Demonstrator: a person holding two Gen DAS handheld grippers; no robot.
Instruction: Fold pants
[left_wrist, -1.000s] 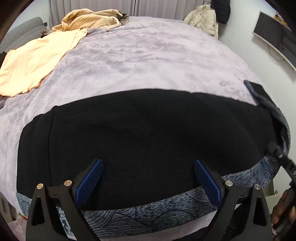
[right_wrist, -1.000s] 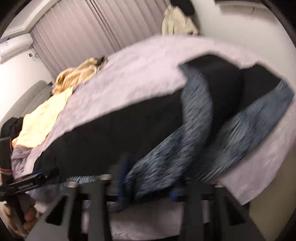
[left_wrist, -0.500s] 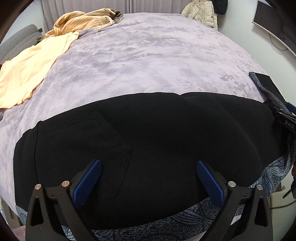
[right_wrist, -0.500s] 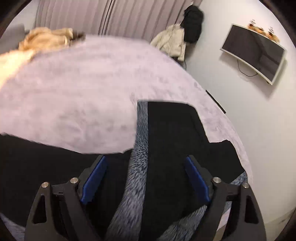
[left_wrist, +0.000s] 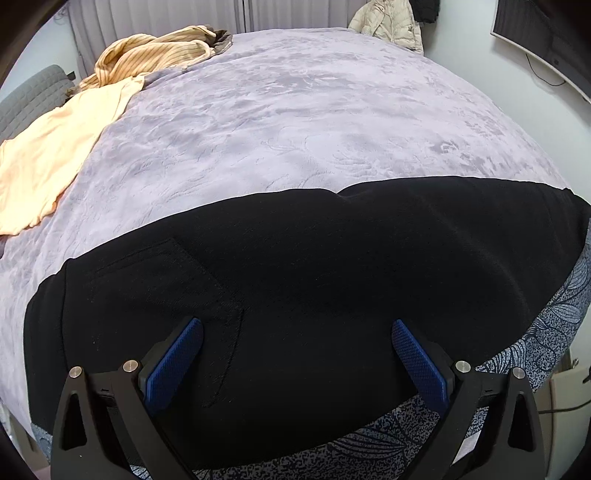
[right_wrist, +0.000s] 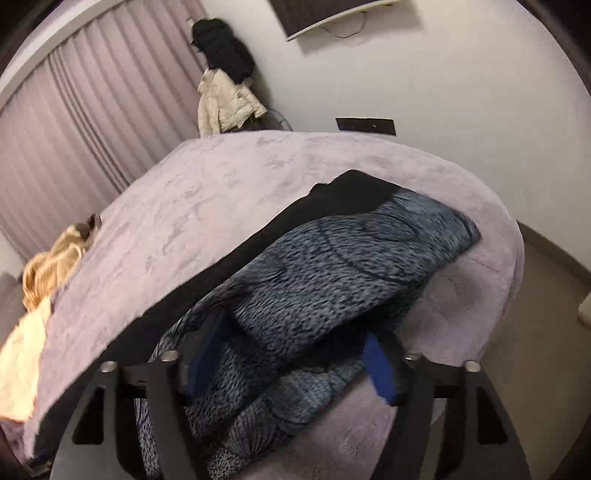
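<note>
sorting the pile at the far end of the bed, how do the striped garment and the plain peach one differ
The striped garment is tan with thin darker stripes; the plain peach garment is one pale colour.
The striped garment lies bunched in folds; the peach one is spread nearly flat.
The striped one sits farther up the bed, by the curtains; the peach one lies nearer, at the left edge.
Both rest on the lilac cover, their edges meeting.

The left wrist view looks steeply down, close over the black pants (left_wrist: 314, 280), across the bed (left_wrist: 295, 122). The right wrist view is tilted and blurred — shallower, facing the wall. Both share the bed and the cream jacket (right_wrist: 225, 103).
</note>
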